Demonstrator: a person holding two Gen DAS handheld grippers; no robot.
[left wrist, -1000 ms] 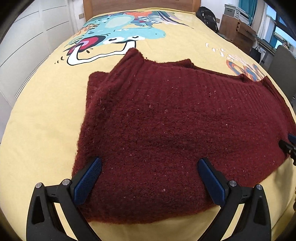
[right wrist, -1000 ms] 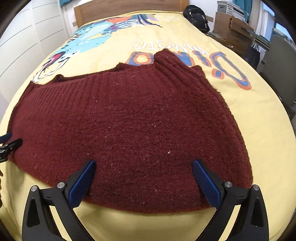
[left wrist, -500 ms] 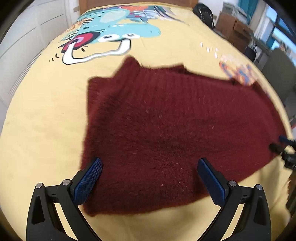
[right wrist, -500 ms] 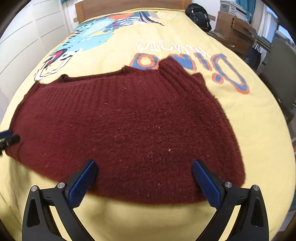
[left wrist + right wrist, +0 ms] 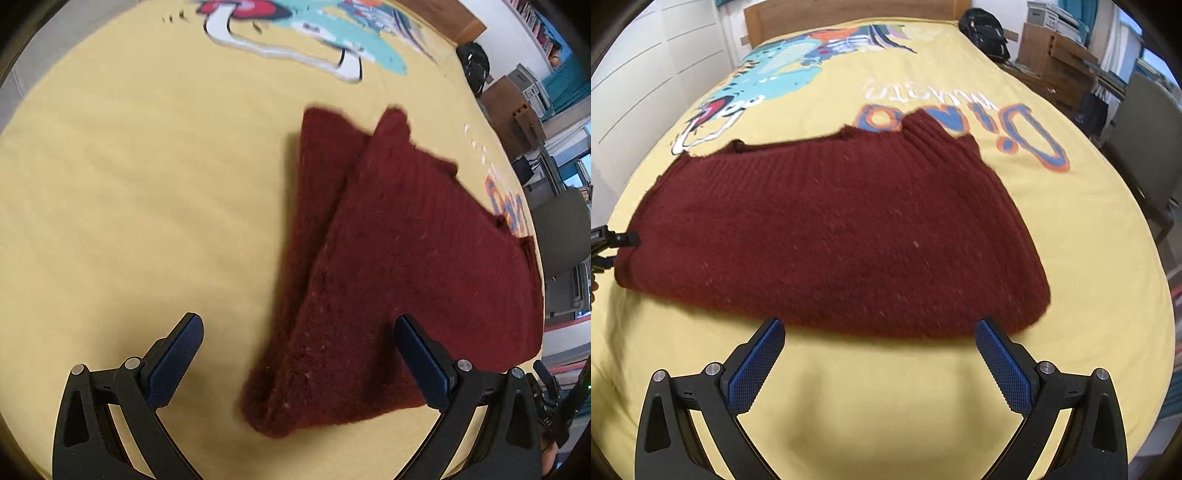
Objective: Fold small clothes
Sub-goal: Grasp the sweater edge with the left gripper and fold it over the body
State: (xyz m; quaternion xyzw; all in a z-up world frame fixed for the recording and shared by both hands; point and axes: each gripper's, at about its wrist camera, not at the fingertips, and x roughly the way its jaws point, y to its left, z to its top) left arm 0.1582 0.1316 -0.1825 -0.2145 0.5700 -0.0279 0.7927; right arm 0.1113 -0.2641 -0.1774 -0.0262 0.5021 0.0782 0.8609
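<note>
- Sweater (image 5: 834, 240), maroon knit, spread flat on a yellow bedspread (image 5: 1071, 240); long axis across the right wrist view, from a blunt end at far left to a rounded corner at lower right, ribbed neck at the far edge.
- Same sweater (image 5: 399, 266) in the left wrist view: narrowing toward the camera to a folded, doubled corner low in the frame, that corner lying between the two fingers though nothing grips it.
- Left gripper (image 5: 299, 363) spread wide, empty, hovering over the near left corner; right finger above knit, left finger above bare bedspread.
- Right gripper (image 5: 881, 365) likewise spread wide and empty, just short of the near hem, both fingers over bare yellow cloth, garment straight ahead.
- Judged nearer to a grasp: left gripper, already over the corner; right gripper in need of a short advance to the hem.
- Shown only by the left view: the doubled layer along the sweater's left side, with a second flap beneath.
- Shown only by the right view: full width, neck ribbing, and a dark device tip (image 5: 622, 239) touching the far-left end, probably the left gripper.
</note>
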